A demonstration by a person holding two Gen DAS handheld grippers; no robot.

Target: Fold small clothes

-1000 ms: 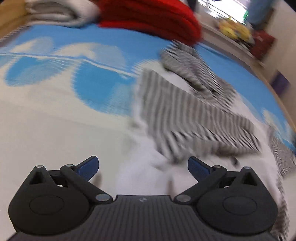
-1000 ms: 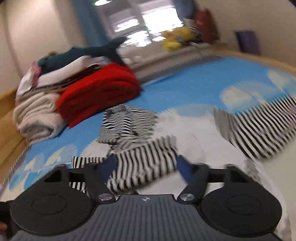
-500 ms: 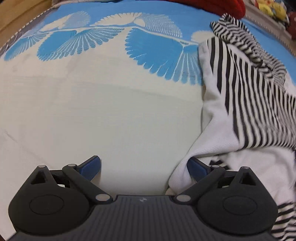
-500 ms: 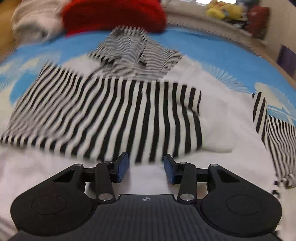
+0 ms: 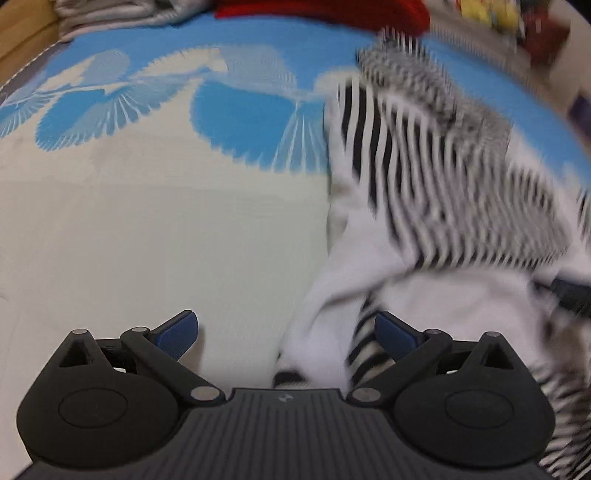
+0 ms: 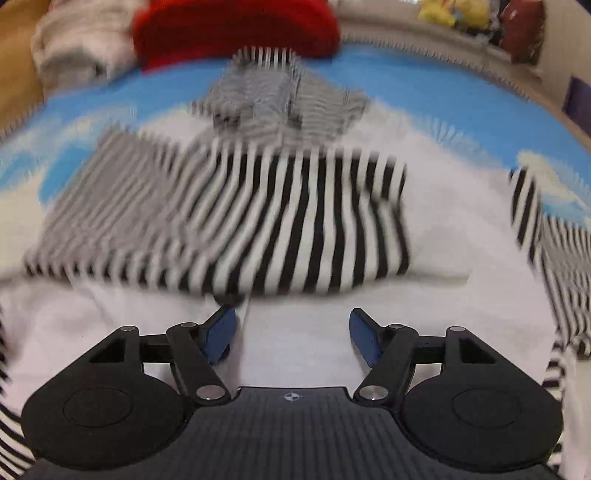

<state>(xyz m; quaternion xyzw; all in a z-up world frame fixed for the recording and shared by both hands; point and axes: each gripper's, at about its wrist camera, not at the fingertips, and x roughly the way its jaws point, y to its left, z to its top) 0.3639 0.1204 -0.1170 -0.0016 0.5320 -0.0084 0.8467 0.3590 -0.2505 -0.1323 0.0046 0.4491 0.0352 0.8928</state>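
A white garment with black-and-white striped sleeves [image 6: 280, 229] lies spread on the blue and white patterned bedcover [image 5: 155, 206]. One striped sleeve is folded across its white body. In the left wrist view the garment [image 5: 424, 192] fills the right half. My left gripper [image 5: 286, 332] is open at the garment's left edge, with white and striped cloth between its fingers. My right gripper [image 6: 291, 332] is open just above the white body, below the folded sleeve. Both views are blurred.
A second, finer-striped garment [image 6: 277, 96] lies crumpled beyond the first. A red folded blanket [image 6: 236, 26] and a pale folded blanket [image 6: 74, 48] sit at the far end. Yellow toys [image 6: 450, 13] line a ledge at the back right.
My right gripper has opened wider over the white body. My left gripper has shifted so the garment's edge now lies between its open fingers.
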